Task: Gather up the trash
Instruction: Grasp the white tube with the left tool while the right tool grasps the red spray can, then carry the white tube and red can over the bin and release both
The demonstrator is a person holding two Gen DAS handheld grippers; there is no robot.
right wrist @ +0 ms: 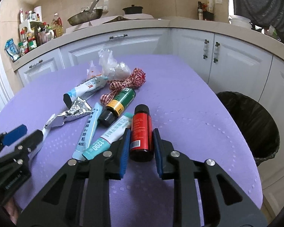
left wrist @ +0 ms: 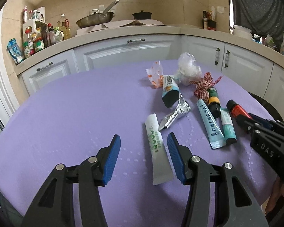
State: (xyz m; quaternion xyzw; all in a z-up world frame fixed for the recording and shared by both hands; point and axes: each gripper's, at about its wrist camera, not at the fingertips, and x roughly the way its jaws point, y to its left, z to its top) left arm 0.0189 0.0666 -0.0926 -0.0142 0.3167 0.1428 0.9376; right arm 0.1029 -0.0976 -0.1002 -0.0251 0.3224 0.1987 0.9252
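While the left gripper (left wrist: 143, 147) hangs released around the white tube (left wrist: 158, 151) on the counter (right wrist: 189, 113), the right gripper (right wrist: 141, 138) brackets the red bottle (right wrist: 141, 130), seemingly barely touching.

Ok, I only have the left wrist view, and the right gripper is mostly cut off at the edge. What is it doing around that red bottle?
Observer: The right gripper straddles the red bottle, with a finger close on each side. I cannot tell whether it is squeezing.
Operator: And where is the bin? I only get a dark sliver.
Observer: The bin, lined with a black bag, stands beside the table to the gripper's right, its rim lower than the tabletop.
Operator: Anything crowding the bottle?
Observer: The teal and white tube lies right beside it, and one gripper finger overlaps that tube's edge.
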